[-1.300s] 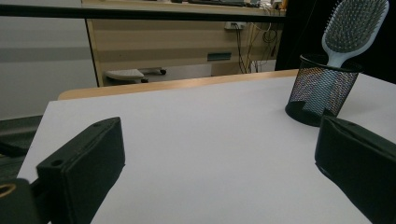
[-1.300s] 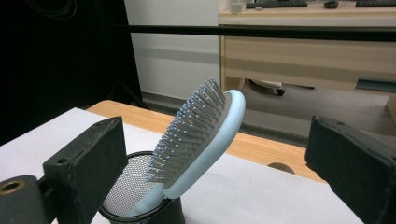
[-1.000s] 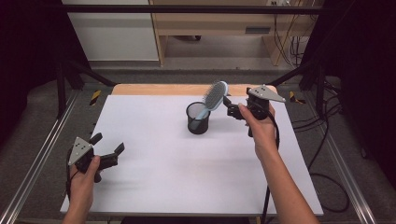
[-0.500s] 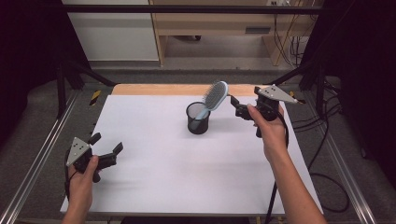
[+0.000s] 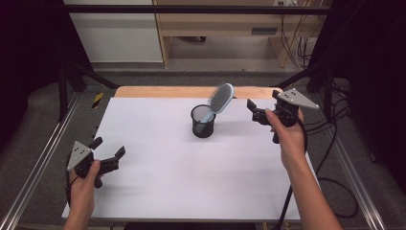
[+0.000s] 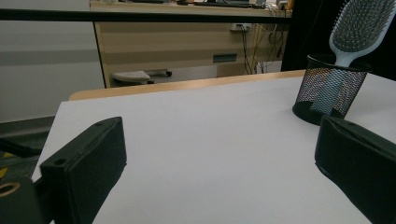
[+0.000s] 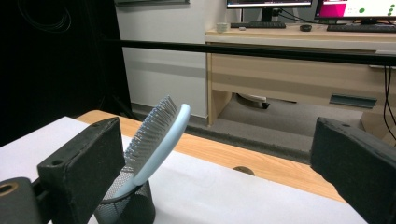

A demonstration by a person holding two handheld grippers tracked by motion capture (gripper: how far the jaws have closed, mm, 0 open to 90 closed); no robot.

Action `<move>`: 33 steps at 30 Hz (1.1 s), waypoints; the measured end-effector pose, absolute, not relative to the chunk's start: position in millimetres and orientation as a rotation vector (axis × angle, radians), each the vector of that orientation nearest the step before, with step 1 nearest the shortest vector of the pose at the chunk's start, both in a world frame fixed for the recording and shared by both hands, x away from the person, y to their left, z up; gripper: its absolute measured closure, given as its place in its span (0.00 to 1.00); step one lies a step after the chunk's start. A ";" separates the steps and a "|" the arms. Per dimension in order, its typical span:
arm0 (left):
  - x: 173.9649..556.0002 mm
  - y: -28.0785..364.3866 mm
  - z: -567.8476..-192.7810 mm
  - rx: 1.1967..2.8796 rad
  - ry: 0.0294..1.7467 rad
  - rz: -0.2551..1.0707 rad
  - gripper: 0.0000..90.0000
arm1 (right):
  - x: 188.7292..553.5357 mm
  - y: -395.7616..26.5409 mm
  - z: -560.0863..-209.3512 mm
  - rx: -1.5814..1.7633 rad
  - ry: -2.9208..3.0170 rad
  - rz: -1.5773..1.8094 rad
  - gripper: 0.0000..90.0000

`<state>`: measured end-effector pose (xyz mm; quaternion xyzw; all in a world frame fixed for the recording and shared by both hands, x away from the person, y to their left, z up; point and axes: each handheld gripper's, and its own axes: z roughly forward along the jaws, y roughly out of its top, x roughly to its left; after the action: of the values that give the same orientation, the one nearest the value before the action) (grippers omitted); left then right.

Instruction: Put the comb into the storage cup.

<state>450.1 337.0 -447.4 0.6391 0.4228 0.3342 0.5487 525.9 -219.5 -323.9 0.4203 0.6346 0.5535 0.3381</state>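
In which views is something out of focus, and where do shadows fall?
Left gripper view: hairbrush fairly sharp, near jaws soft. Right gripper view: near jaws blurred too. High view: evenly lit, faint shadow beside the mesh cup, dark surroundings.

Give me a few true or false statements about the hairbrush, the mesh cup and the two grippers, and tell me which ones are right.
1. The hairbrush stands handle-down in the black mesh cup. True.
2. The right gripper is clamped on the brush head. False: its jaws are open and apart from the brush, off to the cup's right.
3. The left gripper is open near the front left of the white table. True.
4. The mesh cup lies tipped on its side. False: it stands upright.
5. The brush head leans out above the cup's rim. True.
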 end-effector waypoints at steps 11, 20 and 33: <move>441.4 331.4 -446.6 1.498 1.001 0.767 0.03 | 510.8 -243.2 -332.0 1.114 1.641 1.423 0.04; 440.2 324.5 -446.6 1.519 0.983 0.771 0.02 | 495.0 -266.0 -341.6 1.141 1.604 1.389 0.05; 436.9 327.0 -443.3 1.503 1.013 0.779 0.02 | 477.9 -287.6 -355.5 1.178 1.605 1.370 0.03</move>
<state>436.9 327.0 -443.3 0.6355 0.4282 0.3295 0.5516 477.9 -287.6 -355.5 0.4559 0.6209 0.5301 0.3545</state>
